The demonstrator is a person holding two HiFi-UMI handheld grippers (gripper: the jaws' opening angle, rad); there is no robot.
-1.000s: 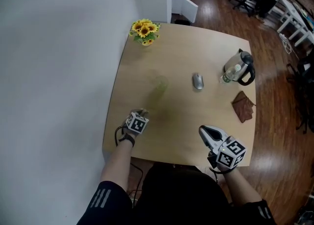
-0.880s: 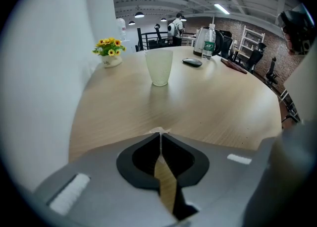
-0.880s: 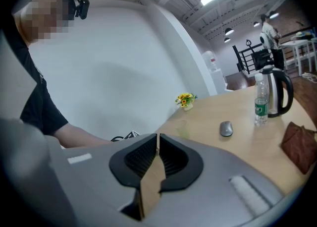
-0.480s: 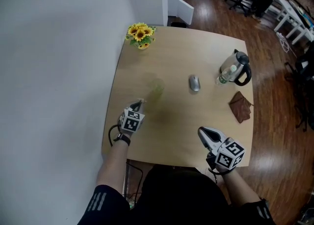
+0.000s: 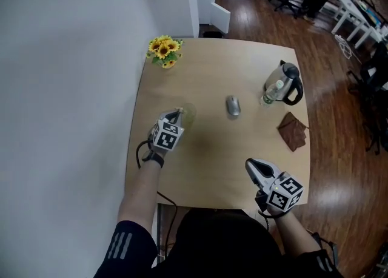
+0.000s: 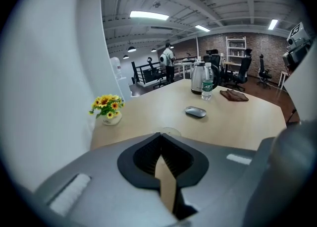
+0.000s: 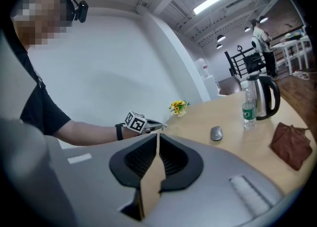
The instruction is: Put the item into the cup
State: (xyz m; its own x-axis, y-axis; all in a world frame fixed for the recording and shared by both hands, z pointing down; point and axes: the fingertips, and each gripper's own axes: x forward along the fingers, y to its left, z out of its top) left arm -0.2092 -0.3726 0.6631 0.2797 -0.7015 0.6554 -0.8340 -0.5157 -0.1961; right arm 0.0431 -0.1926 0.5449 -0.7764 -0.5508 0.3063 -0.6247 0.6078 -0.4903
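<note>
**Both grippers closed and empty, the left one at the cup**

The left gripper (image 5: 177,113) is over the left part of the wooden table (image 5: 242,64). Its tips are just at the clear cup (image 5: 187,111); I cannot tell whether they touch it. In the left gripper view its jaws are pressed together at the tips, with nothing between them, and the rim of the cup (image 6: 171,132) shows just beyond them. The cup stands upright near the left edge of the table, between the pot of sunflowers (image 5: 162,50) and the person.

The right gripper (image 5: 250,163) is near the front edge of the table on the right side, well apart from the cup. Its jaws are also together and hold nothing.

A grey mouse (image 5: 233,105) lies at the middle of the table, to the right of the cup. Farther right stand a kettle (image 5: 286,82) and a small bottle (image 5: 268,93) just beside it, and a brown cloth (image 5: 293,131) lies nearer to the person.
</note>
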